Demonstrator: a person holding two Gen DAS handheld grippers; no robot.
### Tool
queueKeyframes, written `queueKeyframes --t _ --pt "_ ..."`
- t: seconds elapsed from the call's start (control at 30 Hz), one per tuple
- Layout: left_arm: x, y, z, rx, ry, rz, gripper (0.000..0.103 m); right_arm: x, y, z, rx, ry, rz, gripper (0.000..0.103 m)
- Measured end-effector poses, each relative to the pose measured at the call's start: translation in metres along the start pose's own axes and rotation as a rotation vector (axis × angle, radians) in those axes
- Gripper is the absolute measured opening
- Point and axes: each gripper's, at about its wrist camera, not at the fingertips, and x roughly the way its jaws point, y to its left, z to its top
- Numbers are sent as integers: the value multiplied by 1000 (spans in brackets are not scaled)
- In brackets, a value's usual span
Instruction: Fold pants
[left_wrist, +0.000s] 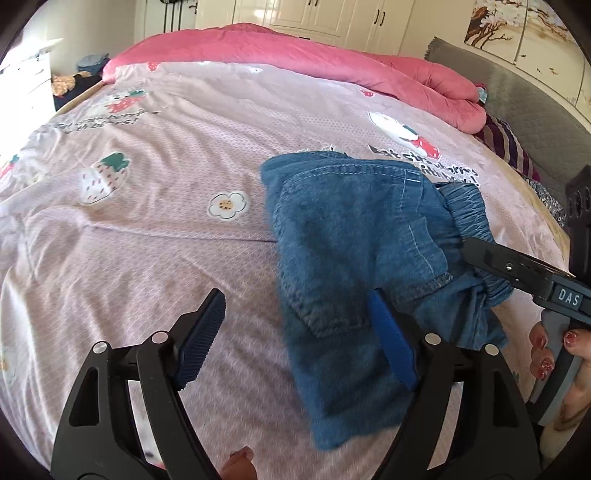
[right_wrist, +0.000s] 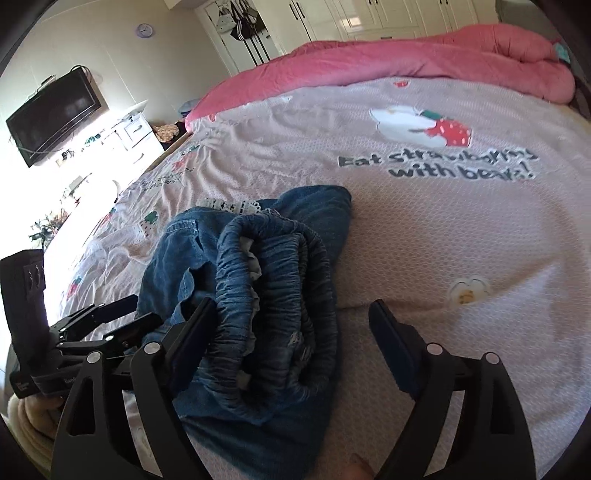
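A bedroom bed (left_wrist: 147, 229) with a pink printed sheet carries the folded blue denim pants (left_wrist: 351, 258).

From the left wrist we see our left hand-held gripper (left_wrist: 299, 339) spread wide just above the sheet, one blue pad on bare sheet and the other at the near edge of the pants, neither pressing cloth; the right hand-held gripper (left_wrist: 480, 254) reaches in from the right over the elastic waistband, and a pink quilt (left_wrist: 295, 51) lies along the far side. From the right wrist we see the right hand-held gripper (right_wrist: 295, 332) also spread, the bunched waistband (right_wrist: 273, 280) lying between its fingers, unpinched; the left hand-held gripper (right_wrist: 122, 314) sits beside the pants (right_wrist: 177, 258) at left, with a wall television (right_wrist: 55, 114) beyond.
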Motion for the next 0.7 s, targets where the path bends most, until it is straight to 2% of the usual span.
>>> queueKeyframes --t 0.23,0.43,0.7 --pt "-36 -3 -9 8 -53 17 79 -39 18 -6 -91 -82 -46 92" --pt "-68 -7 -17 28 -105 31 86 -69 34 -15 -138 -150 -71 95" --pt "-97 -11 -30 34 -148 50 93 -96 49 -28 -178 -195 -95 98"
